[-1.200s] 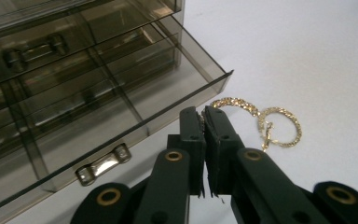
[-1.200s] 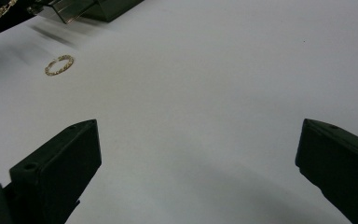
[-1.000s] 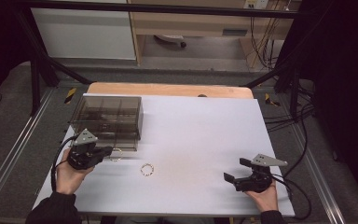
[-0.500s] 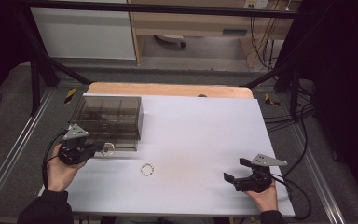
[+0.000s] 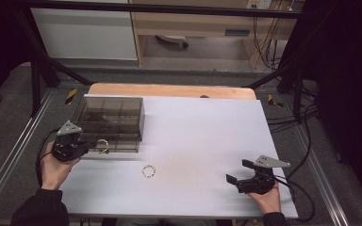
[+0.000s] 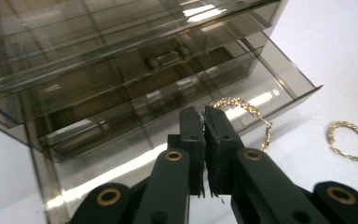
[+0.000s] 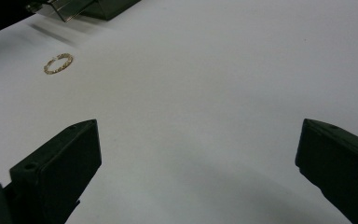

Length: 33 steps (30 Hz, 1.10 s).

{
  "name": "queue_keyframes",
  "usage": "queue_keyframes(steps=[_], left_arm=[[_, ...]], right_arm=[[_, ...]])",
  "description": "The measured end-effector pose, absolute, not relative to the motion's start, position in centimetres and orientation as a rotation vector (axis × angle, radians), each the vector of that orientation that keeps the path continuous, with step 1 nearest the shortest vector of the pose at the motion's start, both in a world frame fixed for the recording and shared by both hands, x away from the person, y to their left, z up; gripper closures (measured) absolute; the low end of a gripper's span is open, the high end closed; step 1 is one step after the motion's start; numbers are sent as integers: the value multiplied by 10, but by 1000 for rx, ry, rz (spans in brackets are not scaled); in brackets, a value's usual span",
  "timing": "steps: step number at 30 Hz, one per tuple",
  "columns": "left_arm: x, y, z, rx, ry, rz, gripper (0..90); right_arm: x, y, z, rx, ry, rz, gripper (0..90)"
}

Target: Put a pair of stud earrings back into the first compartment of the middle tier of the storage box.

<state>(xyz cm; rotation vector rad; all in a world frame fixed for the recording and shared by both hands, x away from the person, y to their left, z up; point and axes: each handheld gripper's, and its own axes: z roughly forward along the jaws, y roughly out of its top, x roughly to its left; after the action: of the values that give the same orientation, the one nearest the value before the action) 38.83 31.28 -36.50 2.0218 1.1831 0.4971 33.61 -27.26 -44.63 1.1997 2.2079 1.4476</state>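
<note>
While a gold chain bracelet (image 6: 246,112) is pinched in the closed left gripper (image 6: 204,122) over the open bottom drawer (image 6: 279,70) of the smoky plastic organizer (image 5: 111,120) at far left, the right gripper (image 5: 238,179) is held wide apart near right. A second bracelet (image 5: 148,171) is left on the white table (image 5: 207,136), near the drawer.

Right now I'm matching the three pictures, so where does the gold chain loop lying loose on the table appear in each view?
High view: the loose chain loop lies at lower centre on the white table.
Left gripper view: far right, mid-height.
Right gripper view: upper left.
Shared landmark: the smoky plastic drawer box, just beyond the loop.
</note>
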Motion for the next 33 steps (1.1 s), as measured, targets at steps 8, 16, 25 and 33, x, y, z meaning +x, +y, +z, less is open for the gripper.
queue_keyframes(steps=[8, 16, 25, 33], left_arm=[[398, 326, -362, 2018, 1222, 522, 862], [407, 339, -363, 2011, 1256, 546, 862], [416, 351, -375, 2002, 1313, 563, 862], [421, 353, -384, 2019, 1342, 586, 861]], right_arm=[[336, -273, -446, 1194, 2209, 1447, 7], [336, -273, -446, 1194, 2208, 1447, 7], [336, -273, -446, 1192, 2205, 1448, 7], [336, -273, -446, 1194, 2206, 1449, 7]])
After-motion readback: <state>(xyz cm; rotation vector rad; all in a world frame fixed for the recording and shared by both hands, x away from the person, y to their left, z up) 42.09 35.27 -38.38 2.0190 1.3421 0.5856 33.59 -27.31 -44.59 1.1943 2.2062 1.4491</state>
